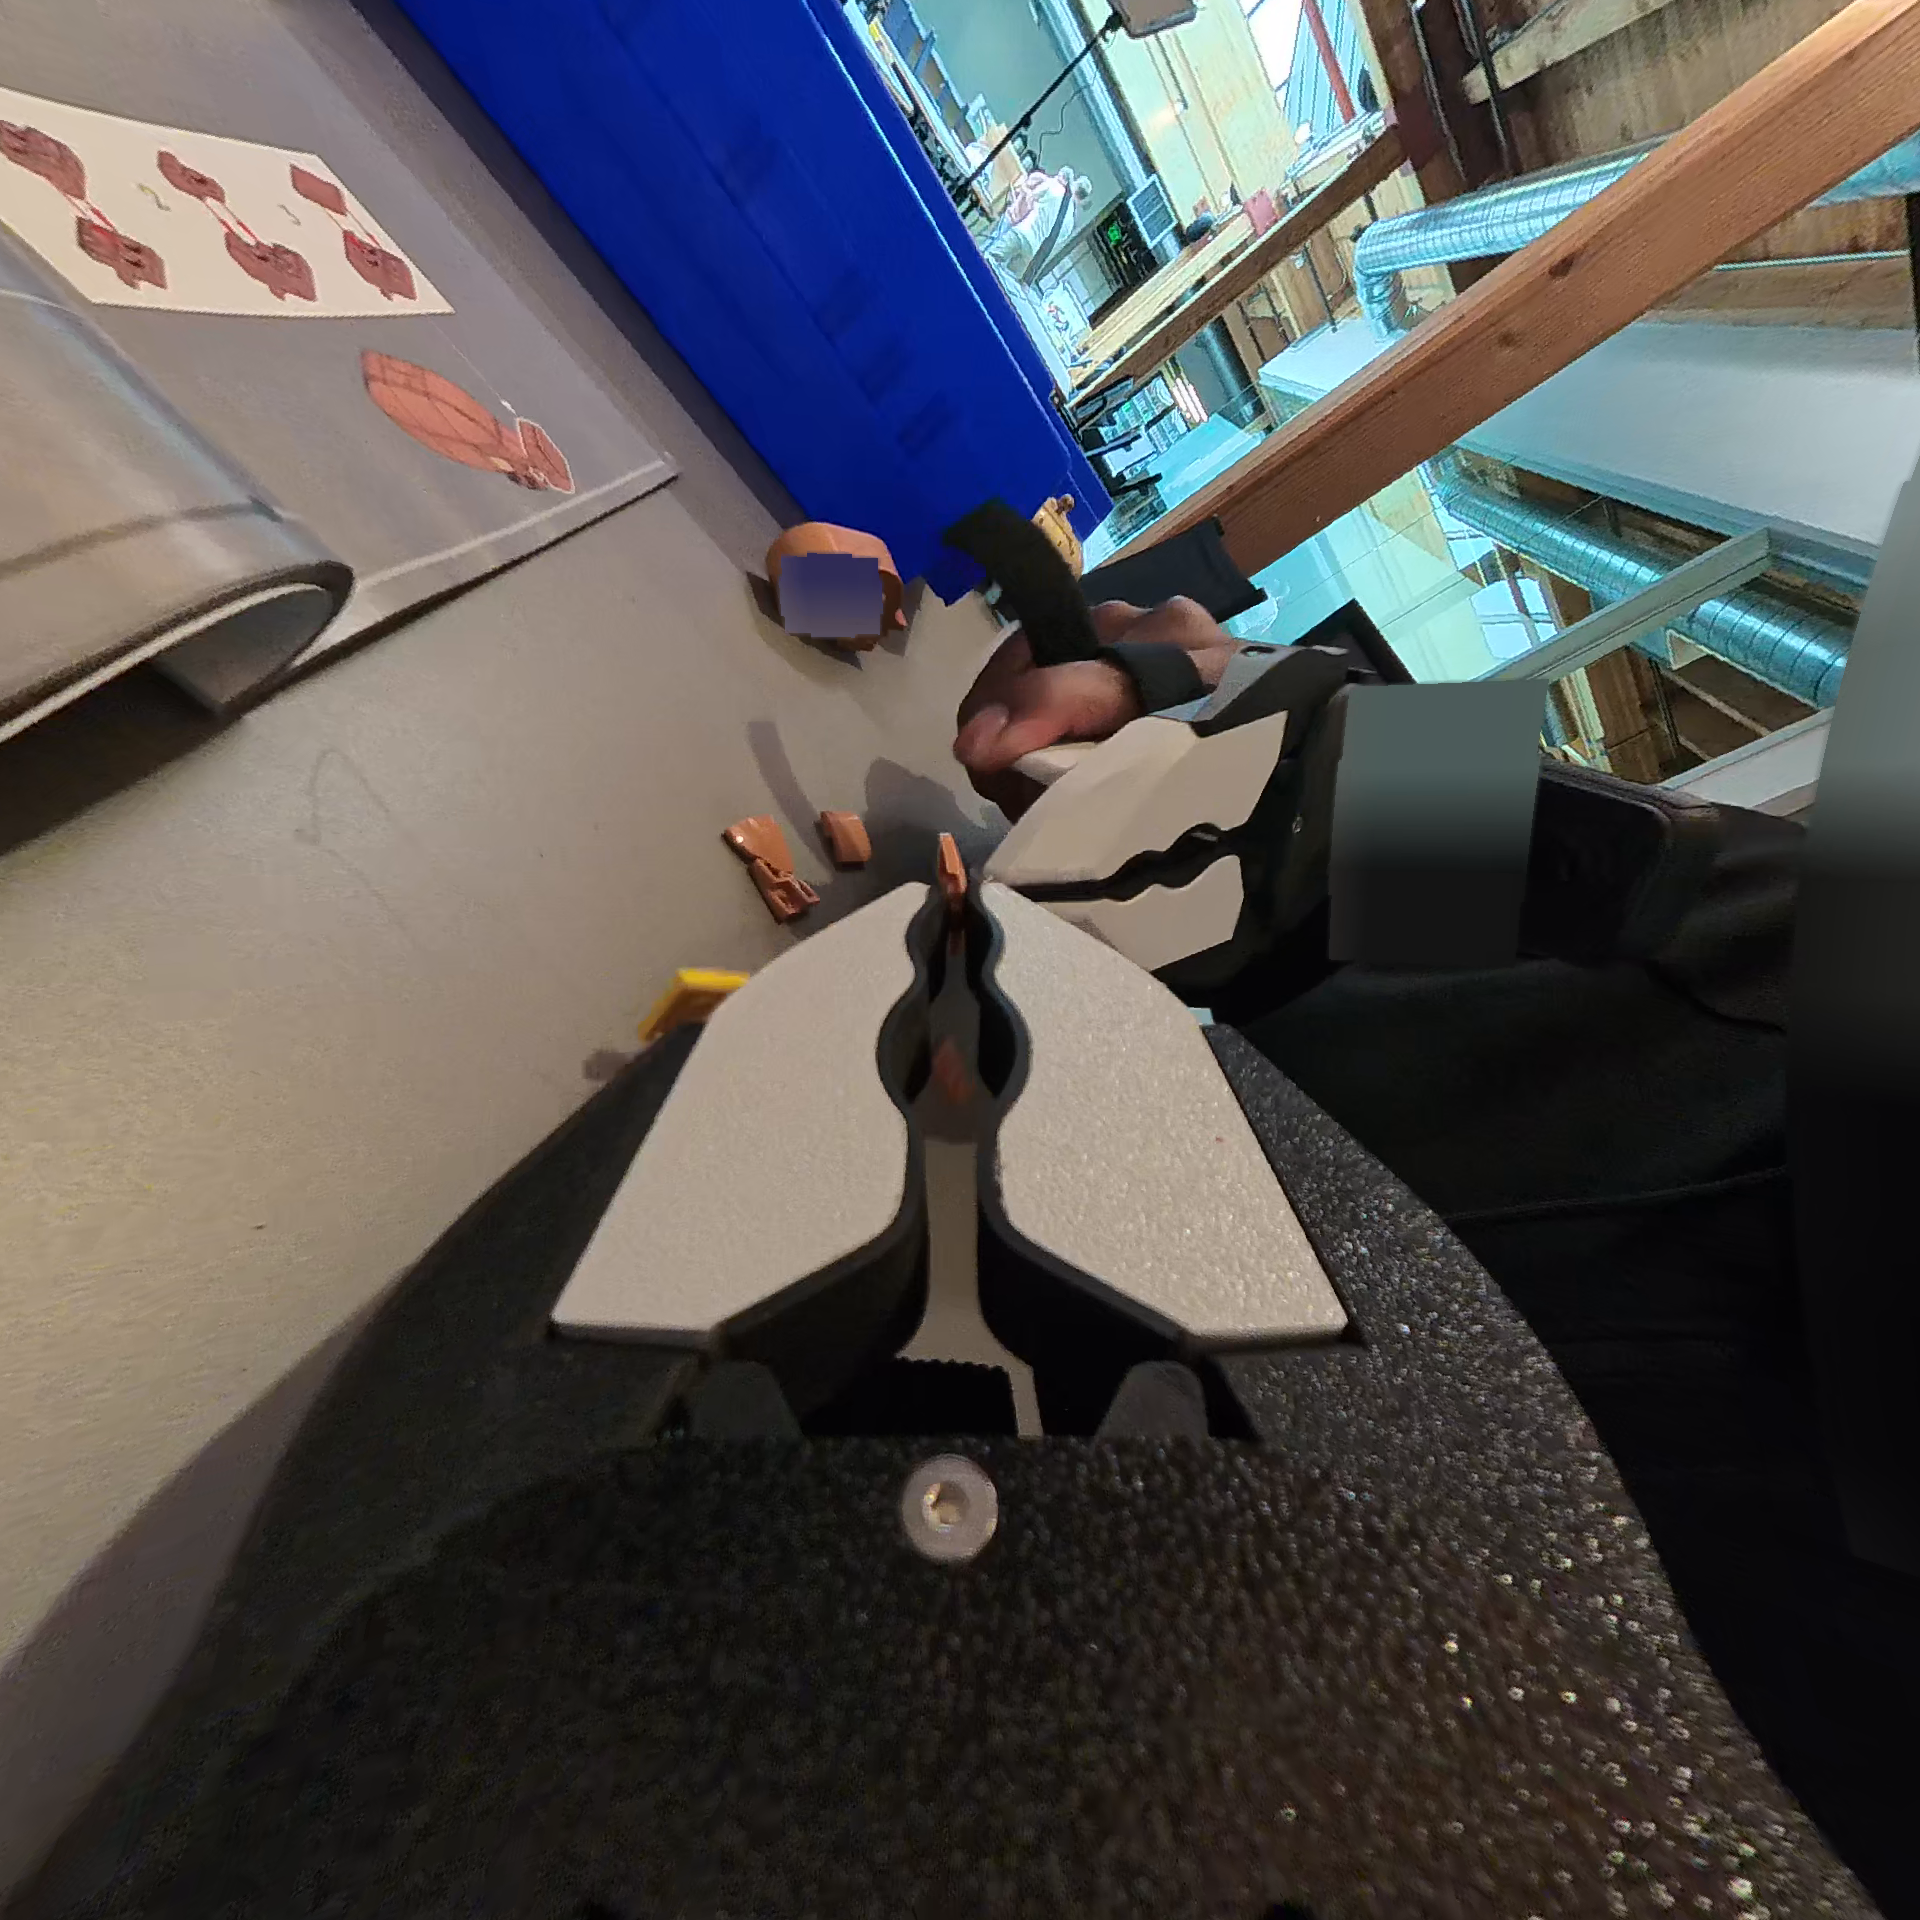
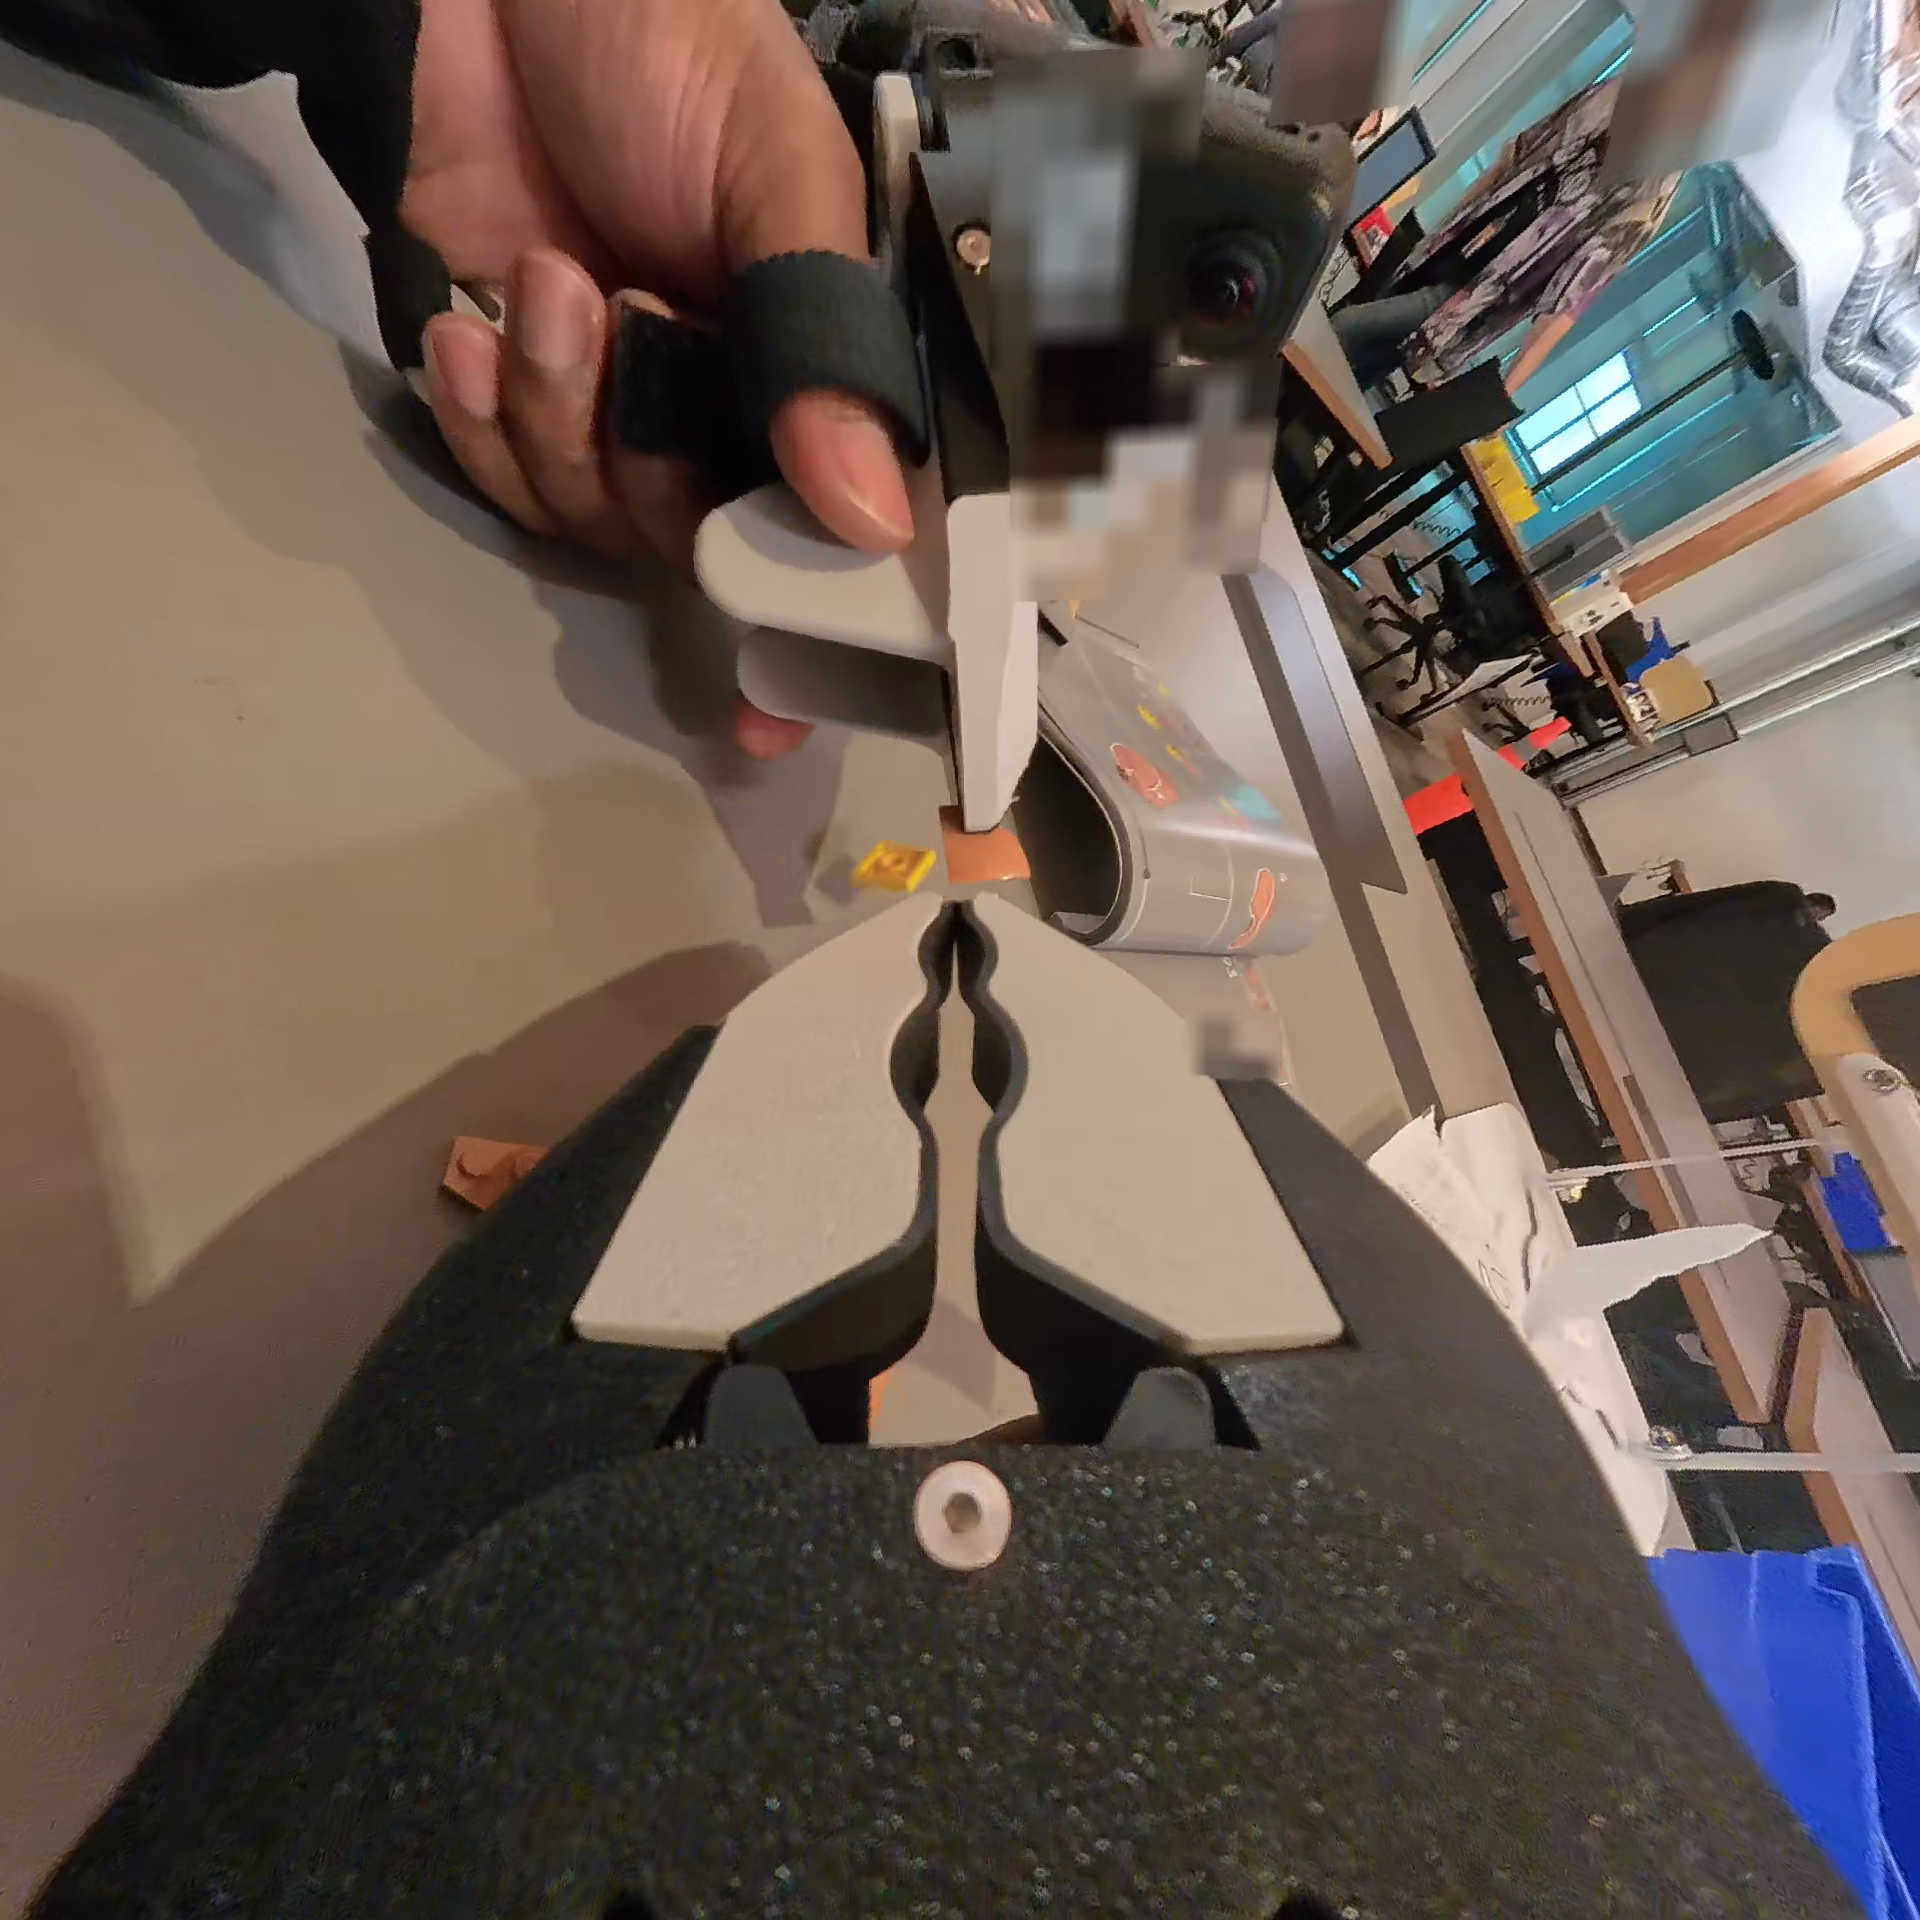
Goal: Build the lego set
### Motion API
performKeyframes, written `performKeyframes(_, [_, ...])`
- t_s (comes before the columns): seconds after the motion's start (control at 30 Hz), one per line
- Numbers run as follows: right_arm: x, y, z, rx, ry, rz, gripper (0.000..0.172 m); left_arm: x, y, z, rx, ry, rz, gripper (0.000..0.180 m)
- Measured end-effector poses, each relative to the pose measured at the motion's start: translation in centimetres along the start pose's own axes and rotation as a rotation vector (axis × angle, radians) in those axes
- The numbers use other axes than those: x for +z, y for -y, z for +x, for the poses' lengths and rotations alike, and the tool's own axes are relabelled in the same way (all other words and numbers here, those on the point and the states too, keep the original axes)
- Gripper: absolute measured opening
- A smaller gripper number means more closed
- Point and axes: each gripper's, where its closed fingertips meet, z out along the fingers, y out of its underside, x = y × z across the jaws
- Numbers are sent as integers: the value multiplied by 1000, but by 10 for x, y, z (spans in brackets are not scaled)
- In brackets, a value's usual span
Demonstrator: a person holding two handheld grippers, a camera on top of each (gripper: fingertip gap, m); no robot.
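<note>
My left gripper [image 1: 954,902] is shut on a thin brown lego piece [image 1: 951,868] that sticks out past its fingertips. In the right wrist view the left gripper [image 2: 982,810] comes down from above, with the brown piece [image 2: 985,860] pinched at its tips above the grey table [image 2: 312,831]. My right gripper [image 2: 961,914] is shut, and nothing shows between its pads. Its tips sit just below the brown piece. In the left wrist view the right gripper [image 1: 1003,871] is shut, with its tip right beside the brown piece.
A yellow plate [image 2: 891,865] lies on the table near the tips. Two loose brown pieces [image 1: 769,862] [image 1: 844,836] and a brown rounded assembly [image 1: 831,592] lie farther off. There is a curled instruction booklet [image 1: 208,312], a blue bin [image 1: 779,260], a brown plate [image 2: 483,1169] and a white bag [image 2: 1507,1247]. My two grippers' fingertips are within a few centimetres of each other.
</note>
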Motion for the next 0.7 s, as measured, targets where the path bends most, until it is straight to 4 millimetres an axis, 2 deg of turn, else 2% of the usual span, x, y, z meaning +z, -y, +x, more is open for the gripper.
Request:
performKeyframes(0.17, [5,-16,-6,-2,32,-70,0,-3,4,-4,9,31,25,3])
performKeyframes(0.4, [11,-16,-5,155,115,-72,0,-32,34,-15,36,109,167,3])
performKeyframes(0.6, [45,-14,-5,274,255,-157,17,-40,40,-27,103,195,190,3])
performKeyframes(0.7, [65,-19,-16,288,353,-254,28,-42,38,-34,114,224,172,3])
